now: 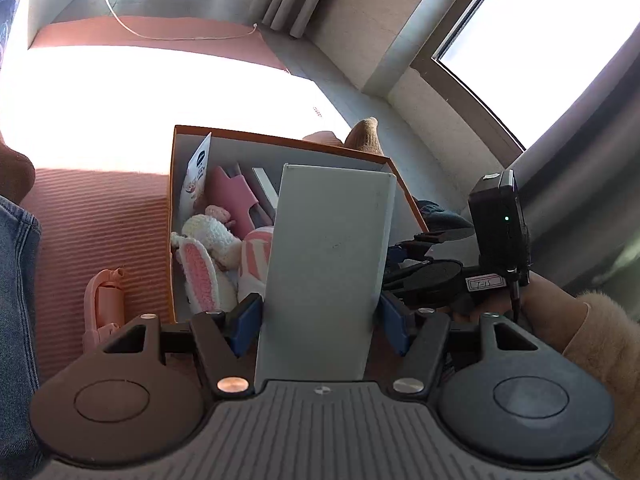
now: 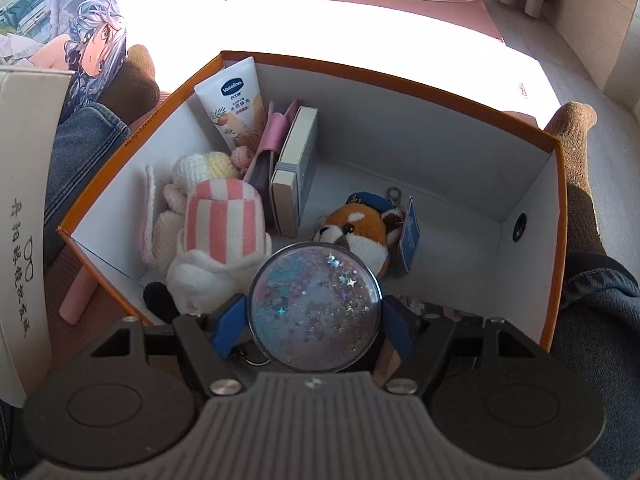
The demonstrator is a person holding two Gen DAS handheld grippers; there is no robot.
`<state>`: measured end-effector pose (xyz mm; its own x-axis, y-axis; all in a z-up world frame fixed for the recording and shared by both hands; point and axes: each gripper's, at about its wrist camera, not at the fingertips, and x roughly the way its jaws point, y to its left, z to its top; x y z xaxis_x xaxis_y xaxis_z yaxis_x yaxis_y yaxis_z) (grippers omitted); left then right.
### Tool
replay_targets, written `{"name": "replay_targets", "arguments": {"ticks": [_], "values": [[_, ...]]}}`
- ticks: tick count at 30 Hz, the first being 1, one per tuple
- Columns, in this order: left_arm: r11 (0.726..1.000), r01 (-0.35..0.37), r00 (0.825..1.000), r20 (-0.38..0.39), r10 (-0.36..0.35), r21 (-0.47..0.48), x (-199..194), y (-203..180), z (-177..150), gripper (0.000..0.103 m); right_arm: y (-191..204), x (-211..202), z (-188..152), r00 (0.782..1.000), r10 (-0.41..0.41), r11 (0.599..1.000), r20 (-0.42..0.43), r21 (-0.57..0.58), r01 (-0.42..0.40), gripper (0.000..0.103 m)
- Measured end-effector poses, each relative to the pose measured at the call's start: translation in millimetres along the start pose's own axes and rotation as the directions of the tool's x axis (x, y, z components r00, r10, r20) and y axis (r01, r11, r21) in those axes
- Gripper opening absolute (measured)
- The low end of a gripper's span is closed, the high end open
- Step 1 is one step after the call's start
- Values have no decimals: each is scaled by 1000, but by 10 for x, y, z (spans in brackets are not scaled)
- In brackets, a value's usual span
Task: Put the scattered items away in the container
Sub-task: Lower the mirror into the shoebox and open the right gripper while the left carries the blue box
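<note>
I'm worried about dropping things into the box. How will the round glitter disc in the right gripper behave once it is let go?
The glitter disc looks smooth and glossy, so probably slippery between the right gripper's pads. Being round, it may roll or tip against the fox plush. Its clear face could crack if dropped hard.

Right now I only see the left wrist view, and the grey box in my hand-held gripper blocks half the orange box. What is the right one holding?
Observer: The right hand-held gripper is shut on a round glitter disc, over the orange box.
Operator: Anything hidden behind my grey box?
Observer: A red panda plush lies in there, right of a book.
Operator: Room left for my box?
Observer: Probably. The box floor right of the plush looks bare.
</note>
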<state>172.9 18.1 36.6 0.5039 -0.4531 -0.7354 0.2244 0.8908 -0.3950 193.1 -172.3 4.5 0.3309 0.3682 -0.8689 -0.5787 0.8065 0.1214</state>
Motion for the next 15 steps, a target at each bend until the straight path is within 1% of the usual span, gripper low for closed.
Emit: {"name": "replay_targets", "arguments": {"ticks": [6, 7, 8, 10, 12, 14, 15], "values": [[995, -27, 999, -16, 28, 94, 106, -140, 292, 73, -150, -9, -75, 999, 45, 997, 7, 58, -46, 75], [993, -32, 999, -18, 35, 113, 130, -169, 348, 73, -171, -37, -93, 998, 56, 996, 16, 67, -56, 76], [991, -38, 999, -18, 40, 127, 151, -194, 393, 73, -187, -67, -107, 997, 66, 995, 28, 73, -68, 81], [984, -53, 998, -16, 57, 168, 219, -262, 500, 73, -217, -150, -144, 995, 80, 992, 60, 88, -85, 84], [973, -73, 997, -14, 78, 218, 306, -343, 603, 73, -252, -268, -185, 991, 80, 991, 108, 99, -90, 84], [953, -102, 994, -6, 109, 286, 402, -452, 700, 73, -269, -398, -225, 984, 57, 993, 166, 95, -74, 84], [935, -123, 992, 2, 130, 333, 469, -527, 754, 73, -266, -440, -240, 982, 33, 995, 187, 86, -50, 84]]}}
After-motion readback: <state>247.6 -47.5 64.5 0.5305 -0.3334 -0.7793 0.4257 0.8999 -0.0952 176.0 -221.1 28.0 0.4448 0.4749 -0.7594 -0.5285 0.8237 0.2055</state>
